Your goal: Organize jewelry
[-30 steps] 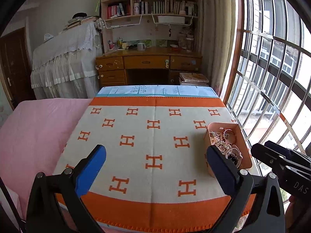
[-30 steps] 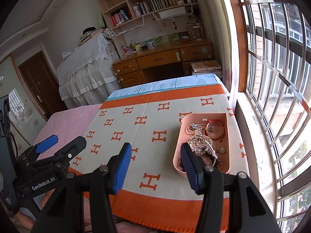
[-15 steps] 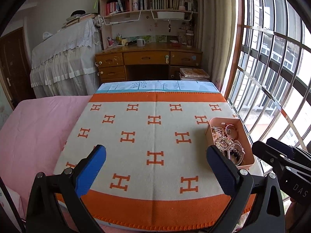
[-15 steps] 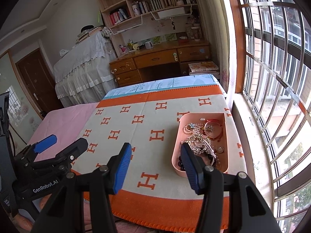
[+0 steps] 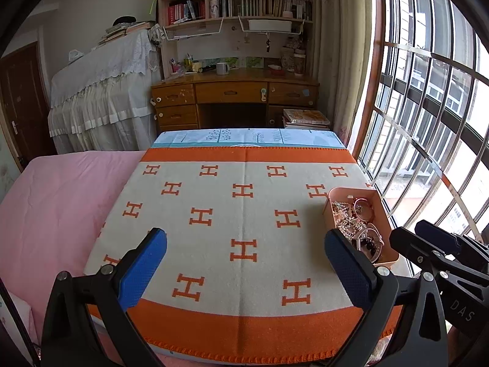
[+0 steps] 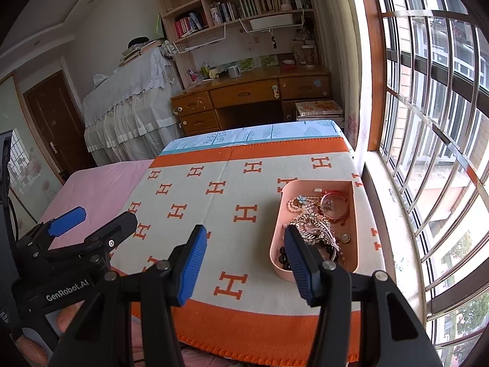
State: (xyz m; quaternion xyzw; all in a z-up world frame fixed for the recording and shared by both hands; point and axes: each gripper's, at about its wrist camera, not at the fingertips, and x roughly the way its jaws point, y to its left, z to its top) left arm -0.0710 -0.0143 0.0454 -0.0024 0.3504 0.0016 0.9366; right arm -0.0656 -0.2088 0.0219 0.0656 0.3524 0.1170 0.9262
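Observation:
A pink tray [image 6: 354, 188] full of tangled jewelry [image 6: 318, 223] sits on the right side of an orange and cream blanket [image 6: 232, 189]; it also shows in the left wrist view [image 5: 388, 220]. My right gripper [image 6: 244, 253] is open and empty, above the blanket's near edge, its right finger just in front of the tray. My left gripper [image 5: 244, 263] is open wide and empty over the blanket's near part. The jewelry [image 5: 357, 223] includes a pearl strand, a red bangle and dark beads.
The blanket covers a table beside a pink bed [image 5: 61, 202]. A barred window [image 6: 434, 122] runs along the right. A wooden desk [image 5: 235, 98] and bookshelves [image 5: 238, 3] stand behind. The left gripper shows at the left of the right wrist view [image 6: 73, 244].
Both grippers have drawn back and risen a little, so the table and tray look smaller and farther. Both stay open and empty.

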